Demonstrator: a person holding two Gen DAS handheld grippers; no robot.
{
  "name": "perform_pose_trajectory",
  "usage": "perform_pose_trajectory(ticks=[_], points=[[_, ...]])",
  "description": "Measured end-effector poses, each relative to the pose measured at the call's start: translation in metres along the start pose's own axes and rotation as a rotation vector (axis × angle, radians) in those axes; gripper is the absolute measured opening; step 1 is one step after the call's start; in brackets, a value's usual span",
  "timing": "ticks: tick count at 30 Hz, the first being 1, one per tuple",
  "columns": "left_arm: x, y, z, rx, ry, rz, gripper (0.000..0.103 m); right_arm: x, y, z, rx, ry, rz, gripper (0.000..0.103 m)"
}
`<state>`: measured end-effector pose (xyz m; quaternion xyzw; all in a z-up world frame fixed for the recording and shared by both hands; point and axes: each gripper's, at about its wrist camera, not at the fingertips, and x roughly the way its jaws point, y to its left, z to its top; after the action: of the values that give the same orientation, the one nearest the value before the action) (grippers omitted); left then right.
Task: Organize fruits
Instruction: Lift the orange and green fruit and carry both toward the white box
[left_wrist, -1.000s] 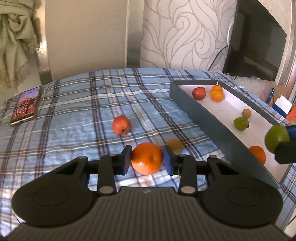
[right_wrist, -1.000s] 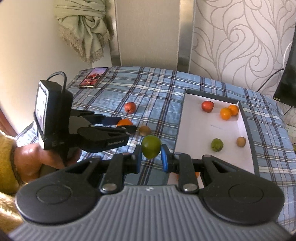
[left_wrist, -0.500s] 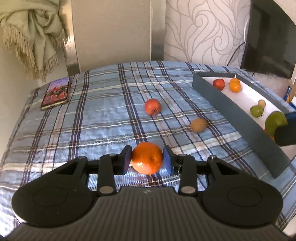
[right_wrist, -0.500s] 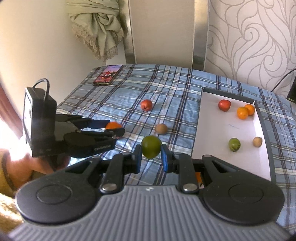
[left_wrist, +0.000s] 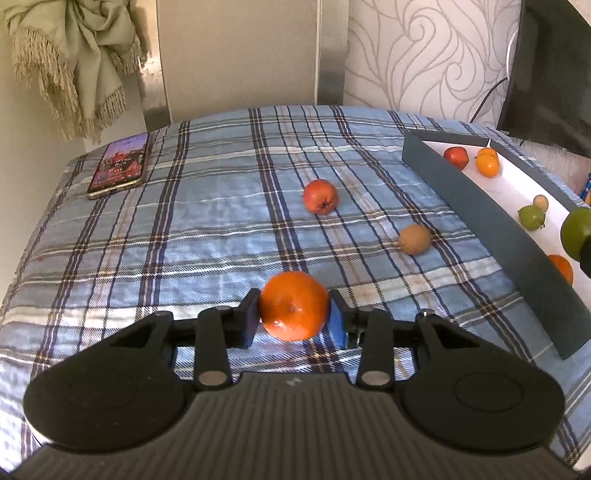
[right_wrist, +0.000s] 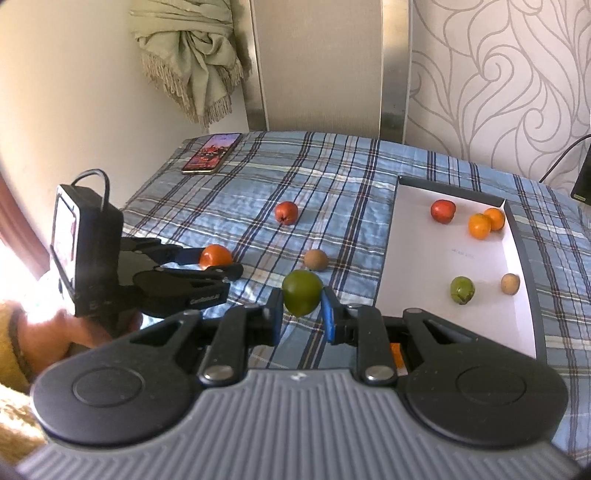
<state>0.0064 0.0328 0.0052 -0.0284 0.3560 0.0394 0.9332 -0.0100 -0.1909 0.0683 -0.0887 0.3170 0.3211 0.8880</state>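
1. Our left hand-held gripper (left_wrist: 294, 320) pinches a round glossy orange mandarin (left_wrist: 293, 305) above the blue plaid bed cover (left_wrist: 207, 229).
2. Our right hand-held gripper (right_wrist: 300, 315) pinches a round green fruit (right_wrist: 301, 291) (white dark-rimmed cardboard tray (right_wrist: 413, 258) at two o'clock).

A blue plaid cloth (left_wrist: 207, 236) is spread over the whole surface; a phone (left_wrist: 120, 165) with its screen lit is laid flat near the far left corner of the cloth; a fringed pale green shawl (left_wrist: 74, 62) is hung on the wall beyond that corner; swirl-patterned wallpaper (left_wrist: 424, 55) is seen behind the far edge; a dark screen (left_wrist: 550, 74) is stood past the far right corner.
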Motion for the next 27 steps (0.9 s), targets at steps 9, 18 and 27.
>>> perform_pose_trajectory(ticks=[9, 18, 27], points=[[-0.027, -0.012, 0.024, 0.001, -0.053, -0.028, 0.043, -0.007, -0.004, 0.003, -0.001, -0.026, 0.001, 0.025], [-0.058, -0.031, 0.041, 0.02, -0.096, -0.052, 0.043, -0.014, -0.004, 0.004, 0.001, -0.047, 0.017, 0.025], [-0.069, -0.035, 0.033, 0.004, -0.091, -0.044, 0.043, -0.016, -0.003, 0.001, 0.015, -0.045, 0.035, 0.025]])
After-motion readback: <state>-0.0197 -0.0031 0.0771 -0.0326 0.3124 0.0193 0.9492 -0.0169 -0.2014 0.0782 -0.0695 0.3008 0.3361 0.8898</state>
